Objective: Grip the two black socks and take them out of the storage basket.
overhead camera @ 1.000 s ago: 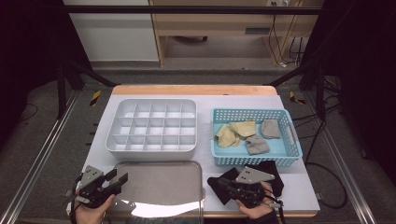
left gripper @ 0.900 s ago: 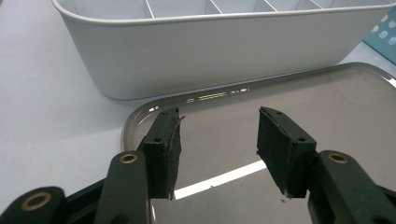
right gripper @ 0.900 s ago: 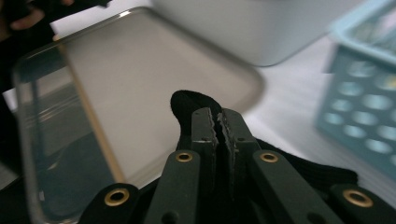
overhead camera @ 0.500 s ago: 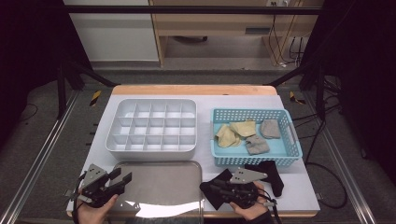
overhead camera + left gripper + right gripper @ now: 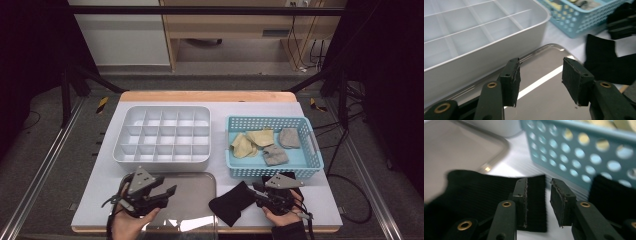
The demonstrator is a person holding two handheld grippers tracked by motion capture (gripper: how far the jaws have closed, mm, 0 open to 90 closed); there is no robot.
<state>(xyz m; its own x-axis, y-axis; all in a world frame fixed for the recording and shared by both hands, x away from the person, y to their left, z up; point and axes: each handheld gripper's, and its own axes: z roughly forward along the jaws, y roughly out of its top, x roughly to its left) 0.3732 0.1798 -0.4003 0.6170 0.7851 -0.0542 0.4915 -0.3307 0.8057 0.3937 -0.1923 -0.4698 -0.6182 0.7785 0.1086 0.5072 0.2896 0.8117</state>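
Observation:
A black cloth [image 5: 231, 203] lies flat on the white table, its left end against the steel tray [image 5: 192, 186]. My right gripper [image 5: 256, 192] points left at its right edge. Its jaws have just been opening and the pads stand apart. In the right gripper view the black cloth [image 5: 474, 195] lies under the left pad of the right gripper [image 5: 539, 197], and nothing is pinched. A second black cloth [image 5: 281, 176] sits under that hand. My left gripper [image 5: 169, 194] hovers open over the tray. In the left gripper view the left gripper [image 5: 540, 80] has nothing between its pads.
A white compartment box [image 5: 162, 135] stands behind the tray. To its right, a blue perforated basket [image 5: 272, 169] holds yellow cloths [image 5: 252, 141] and grey cloths [image 5: 280, 147]. The table's front edge runs just below both hands.
My left gripper has moved right and risen over the steel tray. The right gripper's jaws have opened off the black cloth, which now lies a little farther left.

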